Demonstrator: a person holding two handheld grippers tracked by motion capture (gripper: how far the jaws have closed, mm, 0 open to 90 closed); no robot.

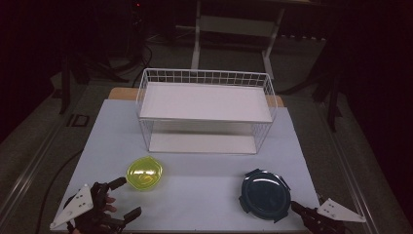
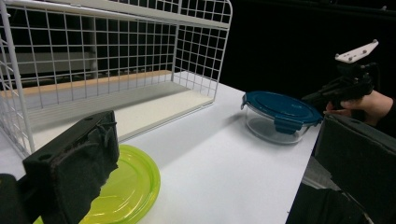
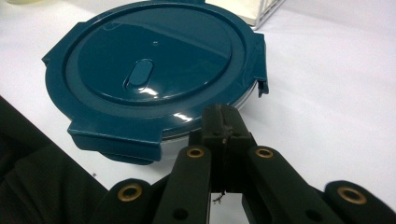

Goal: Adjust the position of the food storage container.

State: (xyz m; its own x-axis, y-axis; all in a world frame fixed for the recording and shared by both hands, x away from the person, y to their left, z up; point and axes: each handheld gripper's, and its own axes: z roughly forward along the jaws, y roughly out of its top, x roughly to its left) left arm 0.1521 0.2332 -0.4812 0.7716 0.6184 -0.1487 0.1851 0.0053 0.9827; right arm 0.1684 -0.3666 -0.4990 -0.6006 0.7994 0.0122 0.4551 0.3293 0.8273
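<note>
A round glass container with a dark blue clip lid (image 1: 265, 195) stands on the white table at the front right. My right gripper (image 1: 295, 207) is at its near right edge, jaws shut together with nothing between them. In the right gripper view the closed fingertips (image 3: 224, 126) sit just at the lid's rim (image 3: 154, 70); whether they touch it I cannot tell. A yellow-green translucent dish (image 1: 144, 173) lies at the front left. My left gripper (image 1: 127, 198) stands open just in front of it, empty. The left gripper view has the dish (image 2: 126, 191) by one jaw.
A white wire rack (image 1: 204, 102) with two shelves stands across the back of the table, both shelves bare. The left gripper view takes in the rack (image 2: 116, 60), the blue-lidded container (image 2: 280, 114) and the right gripper (image 2: 322, 98) beyond it. The room around is dark.
</note>
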